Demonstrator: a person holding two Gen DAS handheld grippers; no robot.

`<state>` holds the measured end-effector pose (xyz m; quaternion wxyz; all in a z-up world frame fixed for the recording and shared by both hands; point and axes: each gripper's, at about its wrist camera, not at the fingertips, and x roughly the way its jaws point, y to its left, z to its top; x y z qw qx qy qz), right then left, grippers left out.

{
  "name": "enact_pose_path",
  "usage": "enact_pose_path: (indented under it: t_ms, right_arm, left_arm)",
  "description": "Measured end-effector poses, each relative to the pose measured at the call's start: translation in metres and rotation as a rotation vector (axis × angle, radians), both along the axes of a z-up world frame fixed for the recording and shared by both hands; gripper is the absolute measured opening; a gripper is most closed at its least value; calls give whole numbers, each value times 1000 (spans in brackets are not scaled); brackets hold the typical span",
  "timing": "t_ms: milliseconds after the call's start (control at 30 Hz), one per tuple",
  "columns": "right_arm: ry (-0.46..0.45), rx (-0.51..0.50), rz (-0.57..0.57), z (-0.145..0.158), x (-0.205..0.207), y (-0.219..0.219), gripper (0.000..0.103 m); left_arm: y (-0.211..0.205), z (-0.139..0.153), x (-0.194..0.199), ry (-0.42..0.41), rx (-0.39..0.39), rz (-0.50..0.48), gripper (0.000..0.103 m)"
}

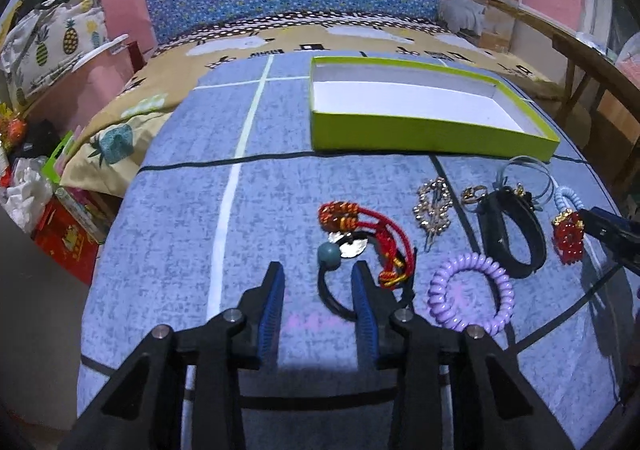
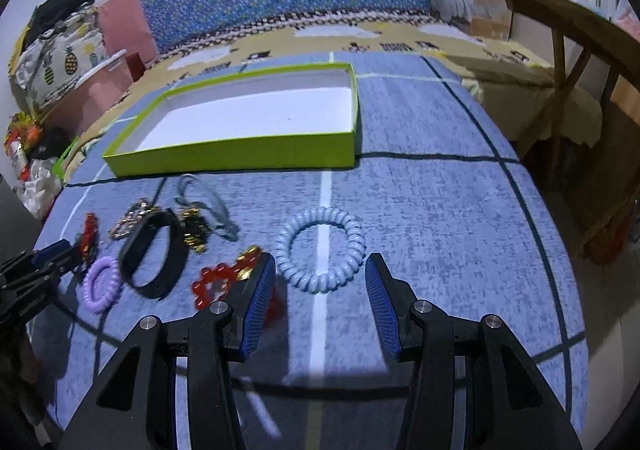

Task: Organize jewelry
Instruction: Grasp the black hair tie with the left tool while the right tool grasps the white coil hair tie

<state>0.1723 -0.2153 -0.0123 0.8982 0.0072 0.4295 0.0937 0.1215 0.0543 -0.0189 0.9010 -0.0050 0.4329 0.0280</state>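
**Jewelry in a loose row before the empty green box**

The left gripper (image 1: pixel 318 282) hangs over the blue cloth (image 1: pixel 168 250) with its jaws apart and nothing pressed between the pads. A black cord ring with a teal bead (image 1: pixel 329 254) lies partly between the fingertips, its right side hidden behind the right finger, and a red braided bracelet (image 1: pixel 372 234) curls over it. To the left of that finger the cloth is bare out to its curved edge, where the surface drops toward bedding and clutter.

The right gripper (image 2: pixel 320 270) also stands wide with nothing held. A pale blue spiral hair tie (image 2: pixel 320 250) lies flat just ahead of its tips, centred on a white stripe. A red bead bracelet (image 2: pixel 218 282) sits against the outer side of its left finger. Right of the hair tie the cloth is open as far as the dark line and the rounded edge, beyond which stands a wooden chair (image 2: pixel 560 33).

Between the two grippers — a crowded stretch — lie a lilac spiral hair tie (image 1: pixel 470 292), a black band (image 1: pixel 512 238), a gold chain piece (image 1: pixel 434 209) and thin wire hoops (image 1: pixel 528 177), several touching or overlapping.

The green box (image 1: pixel 400 129) sits behind them, white inside and empty, its near wall just beyond the jewelry.
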Motion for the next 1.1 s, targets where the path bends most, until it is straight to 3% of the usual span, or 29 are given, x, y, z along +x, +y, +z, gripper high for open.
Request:
enact_pose_path:
  t_ms: [400,633,667,800,933,1100]
  right_arm:
    - [46,76,-55,0,26,-18,43]
    - [63,75,-103,-1,40,-30,42]
    - [60,59,-102,-1,41,-29,40]
    - [59,-30,-96,-1,44,-24,11]
    - [48,-92,-76,-1,43,-17,9]
    - [38,-65,-55,-1,37,-17,9]
  left_arm:
    - [-4,0,13,3,31,-18,16]
    - [-4,0,13,3,34,-20,14]
    - [-4,0,14,4,36,-21,14]
    - [-3,1,13,4,37,-26,13]
    - [0,1,10,-1,28,-29,13]
    - [7,7,-3,-30,11,-37,13]
